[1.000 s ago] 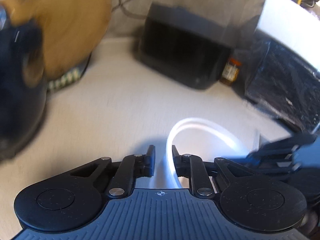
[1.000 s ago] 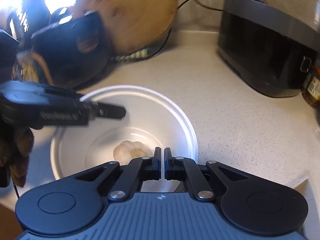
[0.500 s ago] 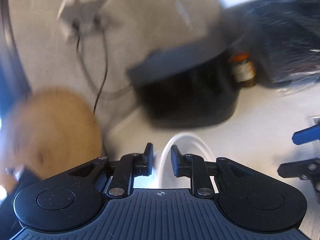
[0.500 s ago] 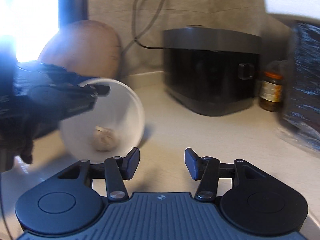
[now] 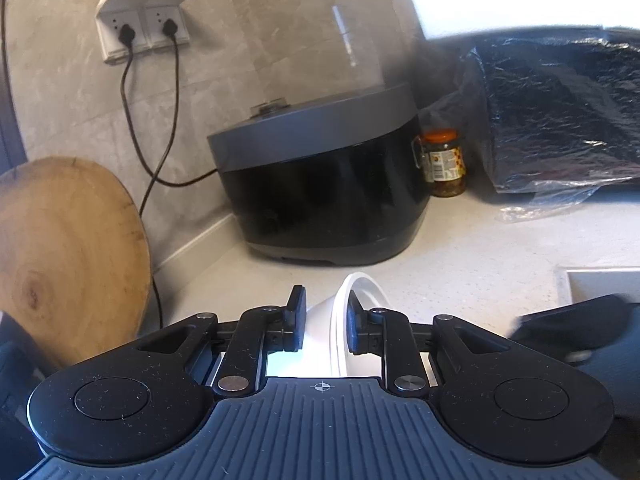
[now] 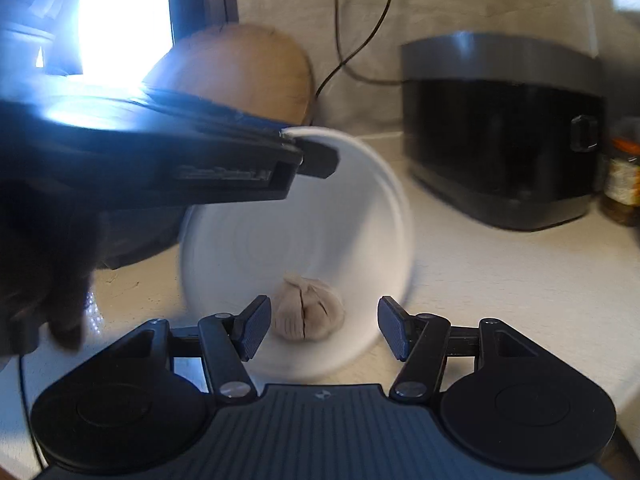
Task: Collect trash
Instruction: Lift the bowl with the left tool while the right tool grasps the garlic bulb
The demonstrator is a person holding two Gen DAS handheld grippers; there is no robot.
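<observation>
My left gripper point(image 5: 323, 322) is shut on the rim of a white bowl point(image 5: 360, 292) and holds it tipped on edge above the counter. In the right wrist view the left gripper point(image 6: 308, 152) grips the bowl's top rim, and the bowl point(image 6: 320, 208) faces me with its open side. A pale crumpled lump of trash point(image 6: 308, 312) lies at the bowl's low edge. My right gripper point(image 6: 320, 330) is open, its fingers on either side of the lump and just in front of it.
A black rice cooker point(image 5: 320, 192) stands at the back of the pale counter point(image 5: 480, 264), a jar point(image 5: 442, 162) beside it, and a black plastic-wrapped bundle point(image 5: 560, 120) at right. A round wooden board point(image 5: 68, 256) leans against the wall at left. Cables run to wall sockets point(image 5: 144, 32).
My left gripper has lifted and tipped the bowl from flat on the counter to on edge. My right gripper has gone from shut to open and now faces the lump.
</observation>
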